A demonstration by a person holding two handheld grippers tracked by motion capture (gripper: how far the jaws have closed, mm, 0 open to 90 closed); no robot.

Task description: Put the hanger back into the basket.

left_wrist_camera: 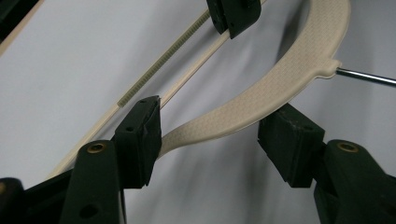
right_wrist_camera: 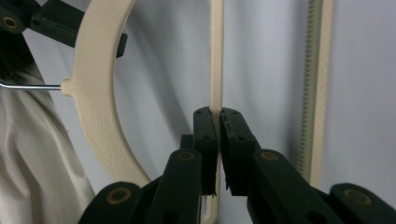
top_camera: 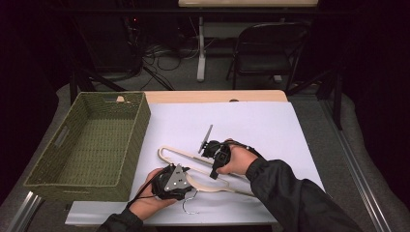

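Cream hanger (top_camera: 203, 170) pinched by right tool (right_wrist_camera: 218, 116), lying between wide left tool (left_wrist_camera: 210, 135)

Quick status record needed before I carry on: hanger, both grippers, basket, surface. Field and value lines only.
hanger: cream plastic clothes hanger with metal hook, lying on the white sheet
left gripper: open, jaws either side of the hanger's curved shoulder
right gripper: shut on the hanger's thin straight bar
basket: green woven basket, at the table's left, nothing in it
contact: both grippers at the hanger, basket apart from it
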